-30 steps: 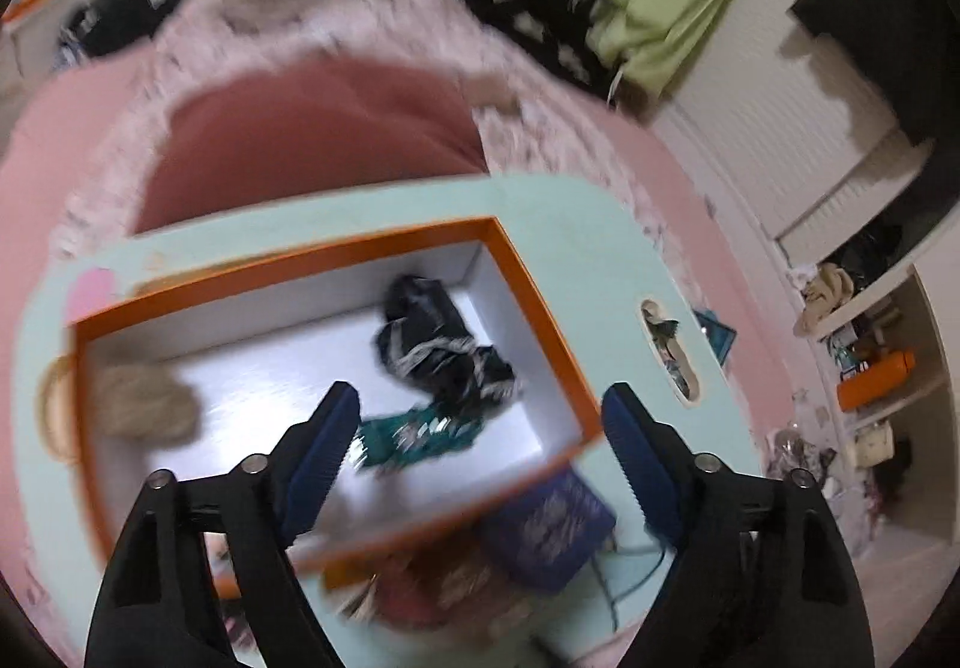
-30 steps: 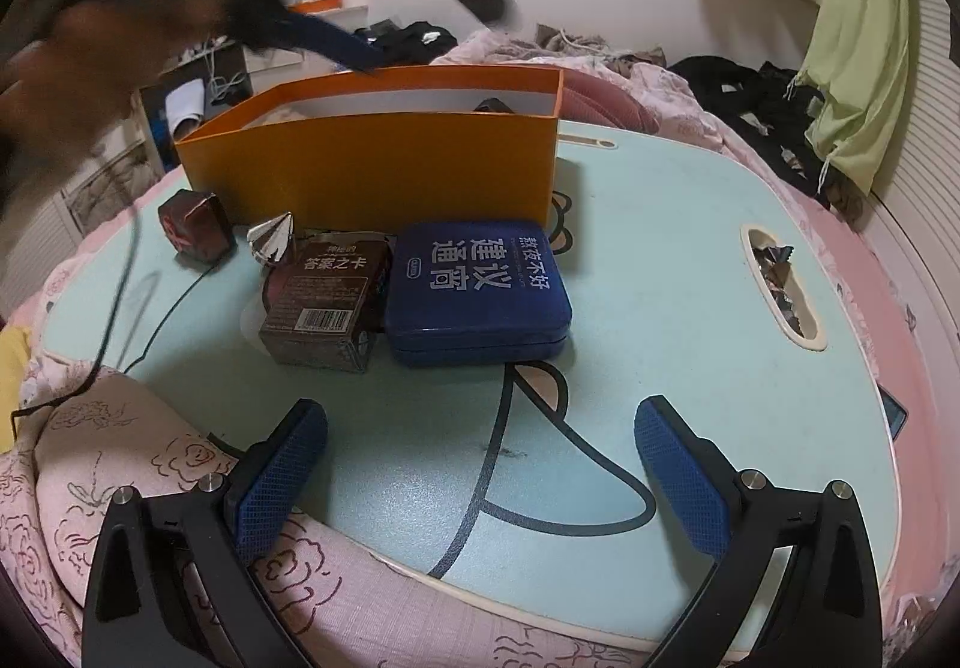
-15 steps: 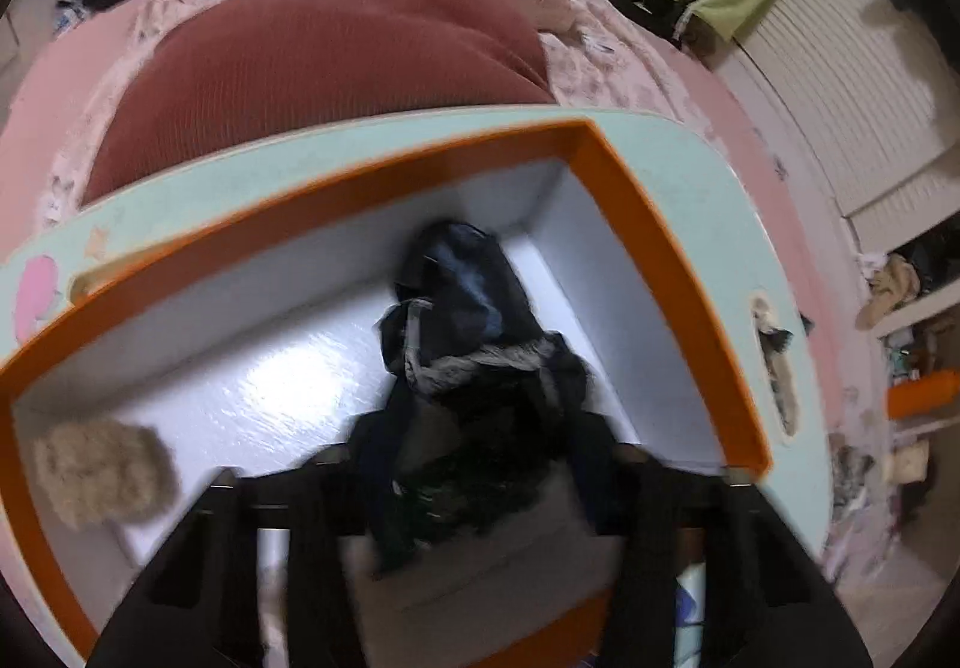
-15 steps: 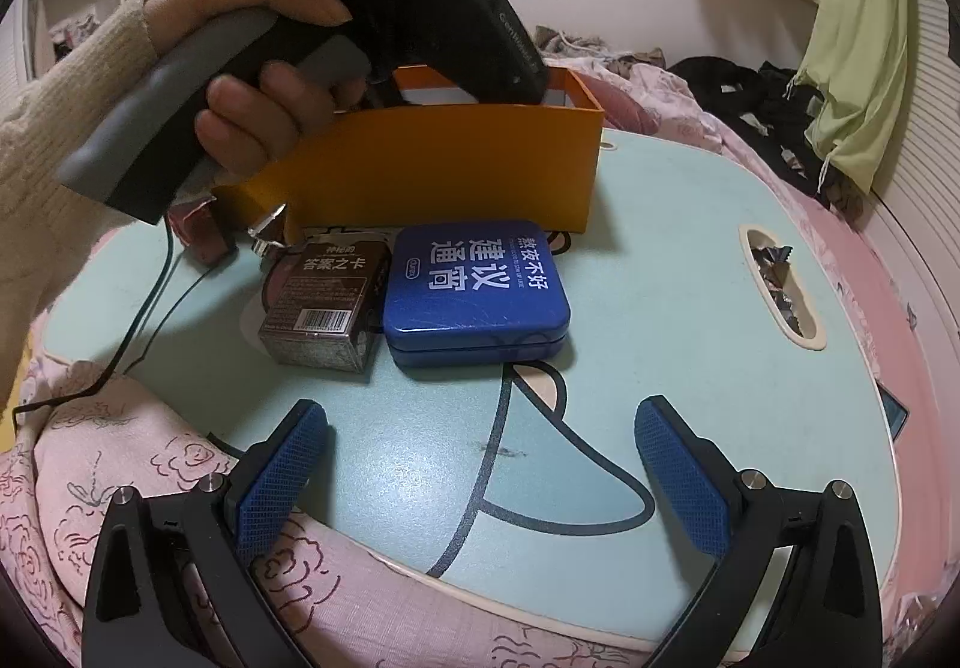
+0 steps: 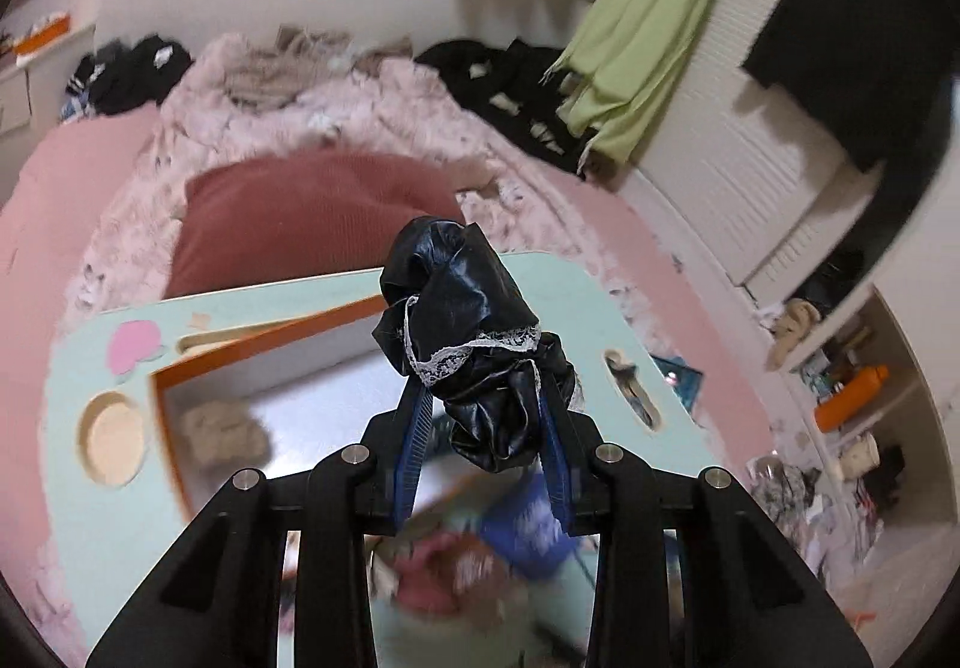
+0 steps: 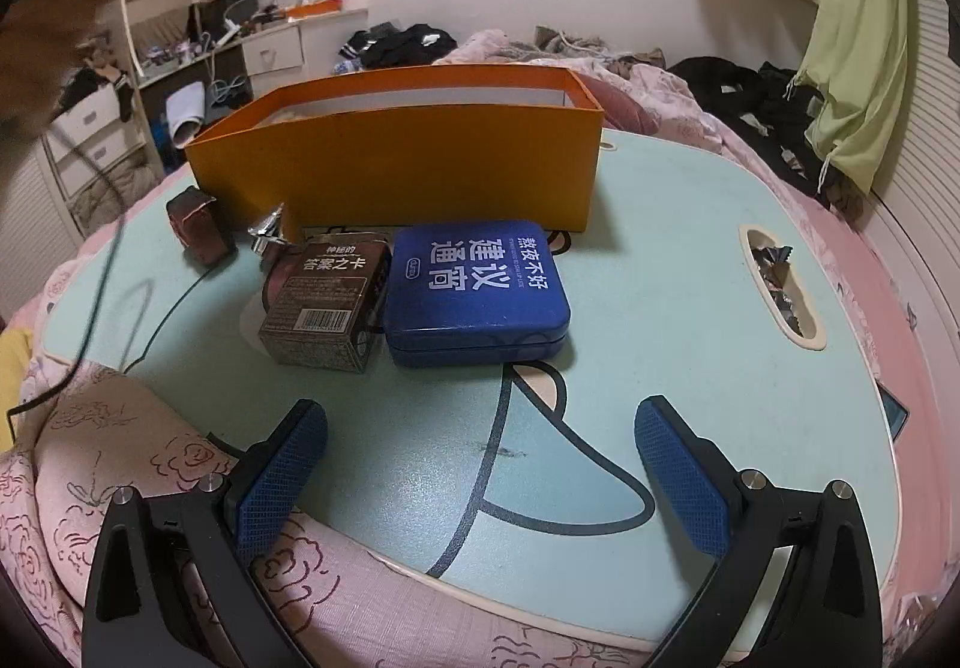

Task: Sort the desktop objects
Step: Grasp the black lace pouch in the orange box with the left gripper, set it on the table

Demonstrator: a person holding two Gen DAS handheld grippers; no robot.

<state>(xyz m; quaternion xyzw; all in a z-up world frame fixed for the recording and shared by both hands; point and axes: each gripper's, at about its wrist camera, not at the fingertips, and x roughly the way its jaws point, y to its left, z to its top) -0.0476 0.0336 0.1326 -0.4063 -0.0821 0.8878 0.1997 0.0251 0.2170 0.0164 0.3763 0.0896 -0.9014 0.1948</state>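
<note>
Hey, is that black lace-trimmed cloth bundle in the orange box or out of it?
Out. The left hand-held gripper is shut on the black bundle, holding it above the orange box.

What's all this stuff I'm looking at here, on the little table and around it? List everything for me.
tray table: one, pale mint with a cartoon print, resting on pink bedding
orange box: one, open-topped, white inside, at the table's far side
beige fluffy item: one, inside the box
blue tin: one, printed with white characters, in front of the box
brown card box: one, touching the tin's left side
small brown pouch: one, at the table's left
silver cone: one, by the box's front corner
green cloth: one, hanging at the right
black lace-trimmed fabric bundle: one, held up above the box
left gripper: black with blue pads, shut on the bundle
right gripper: open, empty, over the table's near edge
</note>
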